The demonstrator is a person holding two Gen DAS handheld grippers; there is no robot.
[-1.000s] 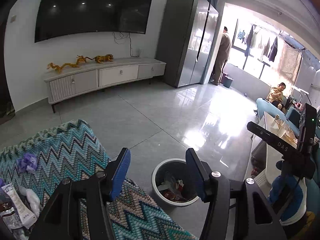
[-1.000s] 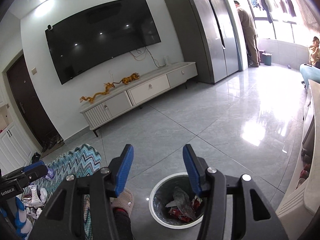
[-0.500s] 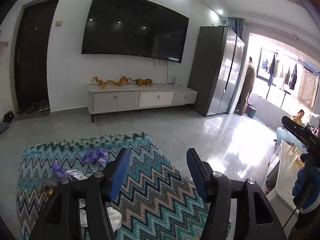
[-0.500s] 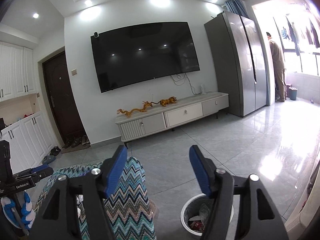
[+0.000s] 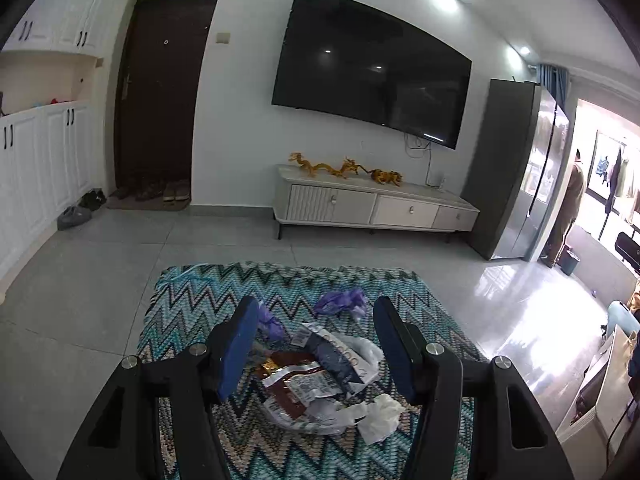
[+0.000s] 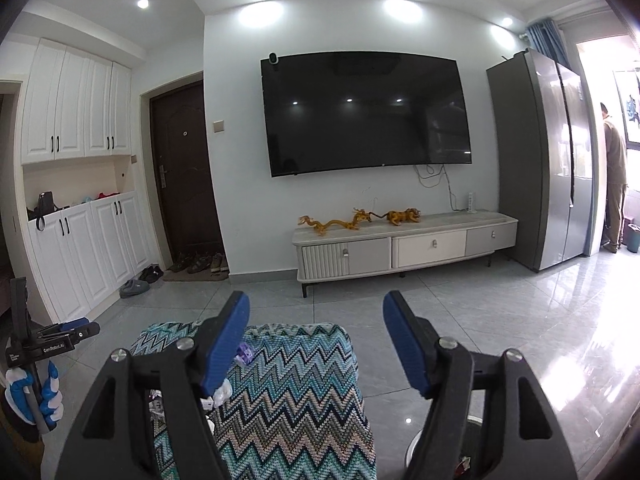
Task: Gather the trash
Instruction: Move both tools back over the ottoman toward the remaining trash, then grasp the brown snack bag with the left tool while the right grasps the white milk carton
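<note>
both your grippers are empty, jaws spread: left gripper (image 5: 316,344) hangs over the heap of crinkled brown and white snack wrappers (image 5: 316,376) on the near zigzag teal woven rug (image 5: 420,300); right gripper (image 6: 316,344) faces the far floor. purple scraps (image 5: 340,302) and white tissue (image 5: 380,416) remain uncollected.

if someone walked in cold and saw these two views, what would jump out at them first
Probably the big black TV on the white wall, above a low cabinet carrying golden dragon figures. Next, the heap of wrappers and crumpled plastic on the zigzag rug, seen between the open blue fingers of the left gripper. The right gripper is open too, with nothing between its fingers.
</note>
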